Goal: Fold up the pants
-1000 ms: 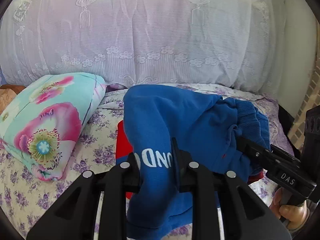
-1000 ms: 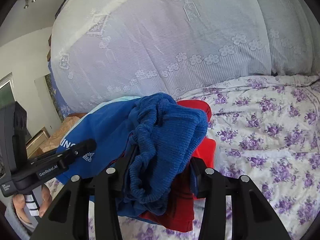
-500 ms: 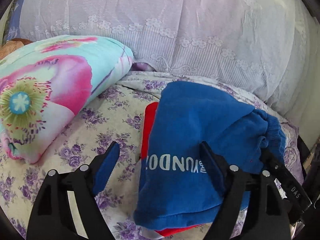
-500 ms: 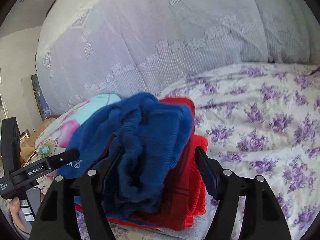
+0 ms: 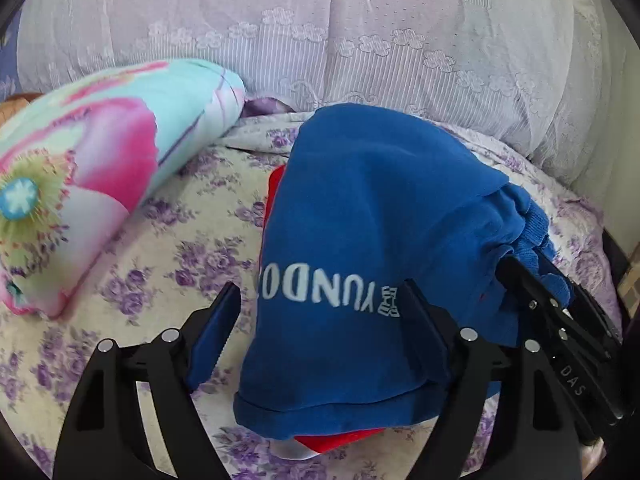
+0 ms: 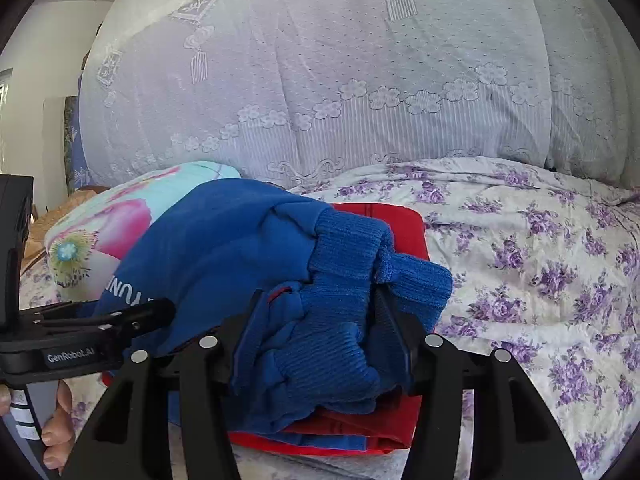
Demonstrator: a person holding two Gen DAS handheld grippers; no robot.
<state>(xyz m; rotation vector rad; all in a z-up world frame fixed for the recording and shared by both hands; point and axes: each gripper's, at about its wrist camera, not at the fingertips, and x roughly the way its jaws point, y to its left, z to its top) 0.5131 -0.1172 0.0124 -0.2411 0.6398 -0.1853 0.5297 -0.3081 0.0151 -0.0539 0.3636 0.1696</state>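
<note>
The blue pants (image 5: 372, 240) with white lettering lie folded in a bundle on top of a folded red garment (image 5: 340, 440) on the bed. My left gripper (image 5: 320, 332) is open, its jaws on either side of the lettered end of the bundle. My right gripper (image 6: 316, 332) is open around the ribbed waistband end (image 6: 352, 280), the fabric loose between its fingers. The red garment (image 6: 384, 224) shows under the pants in the right wrist view. Each gripper shows in the other's view, the right one (image 5: 560, 332) and the left one (image 6: 100, 328).
A floral pillow in teal and pink (image 5: 80, 200) lies to the left of the pile. A big white lace-covered bolster (image 6: 360, 80) runs along the back. The purple-flowered bedsheet (image 6: 540, 280) stretches out to the right.
Both grippers have opened and let go of the blue pants, which now rest on the red garment. The left gripper has drawn back and lower.
</note>
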